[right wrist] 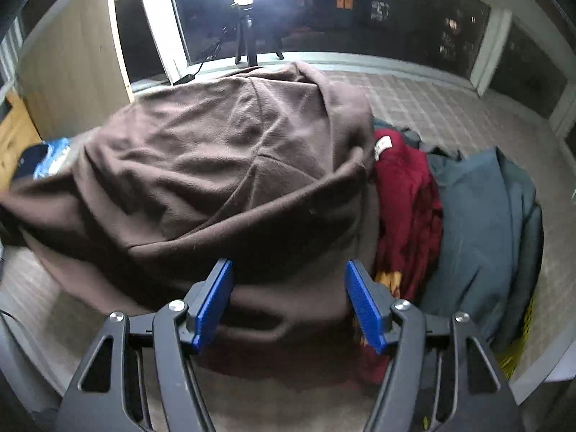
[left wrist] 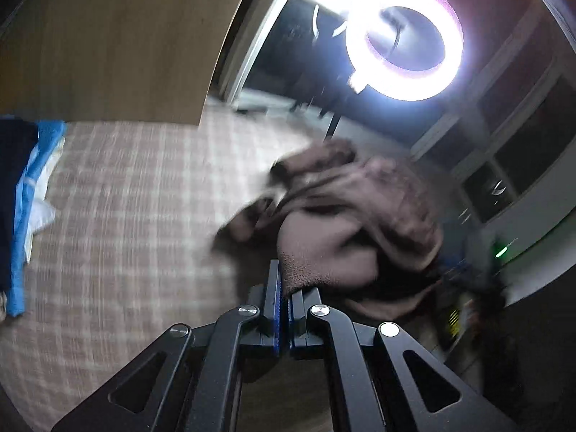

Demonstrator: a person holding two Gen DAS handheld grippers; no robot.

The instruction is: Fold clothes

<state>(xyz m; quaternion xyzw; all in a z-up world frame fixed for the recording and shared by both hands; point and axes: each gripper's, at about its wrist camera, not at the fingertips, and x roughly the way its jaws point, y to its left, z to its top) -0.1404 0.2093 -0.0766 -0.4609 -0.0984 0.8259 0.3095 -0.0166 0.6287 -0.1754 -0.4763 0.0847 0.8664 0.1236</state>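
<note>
A brown fleece garment (left wrist: pixel 342 208) hangs bunched over the checked surface (left wrist: pixel 126 198) in the blurred left wrist view. My left gripper (left wrist: pixel 282 282) is shut on its fuzzy edge, which sticks up from between the blue pads. In the right wrist view the same brown garment (right wrist: pixel 223 165) lies spread in a big rumpled heap. My right gripper (right wrist: pixel 288 298) hovers just above its near edge. Its jaws stand wide apart, the cloth lies below and between the blue pads (right wrist: pixel 212 302), and they do not press on it.
A dark red garment (right wrist: pixel 406 216) and a grey-blue one (right wrist: pixel 478 223) are piled right of the brown heap, over a yellow basket (right wrist: pixel 518 342). Blue and navy cloth (left wrist: pixel 25 216) lies at the far left. A ring light (left wrist: pixel 403 39) on a tripod (right wrist: pixel 246 36) stands by the window, and a wooden panel (left wrist: pixel 108 36) is at the left.
</note>
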